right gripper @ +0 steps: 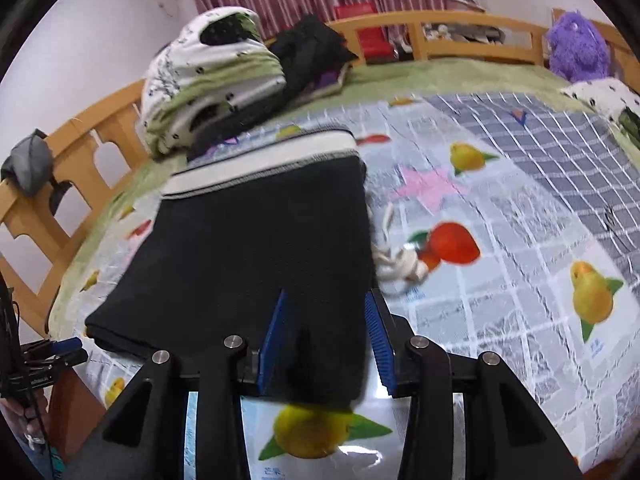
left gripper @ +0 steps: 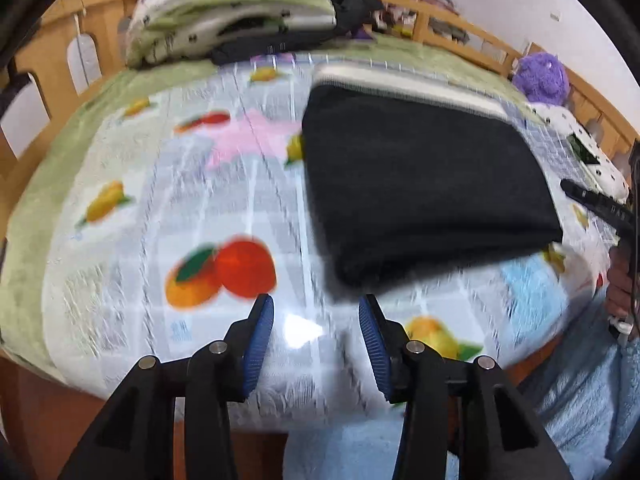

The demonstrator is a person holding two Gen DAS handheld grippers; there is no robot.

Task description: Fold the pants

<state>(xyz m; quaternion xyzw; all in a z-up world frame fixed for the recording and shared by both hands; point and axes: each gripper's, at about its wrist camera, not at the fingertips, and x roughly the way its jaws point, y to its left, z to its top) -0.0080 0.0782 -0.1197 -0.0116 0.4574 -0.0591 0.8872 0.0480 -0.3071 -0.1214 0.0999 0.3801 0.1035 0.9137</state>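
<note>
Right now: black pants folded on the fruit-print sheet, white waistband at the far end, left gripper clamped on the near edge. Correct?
Not quite. The left gripper is open and empty, short of the black pants, per the left wrist view. The rest holds: fruit-print sheet, white waistband far.

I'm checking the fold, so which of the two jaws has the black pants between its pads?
The right gripper: a corner of the folded black pants lies between its pads. The left gripper is open over bare fruit-print sheet.
</note>
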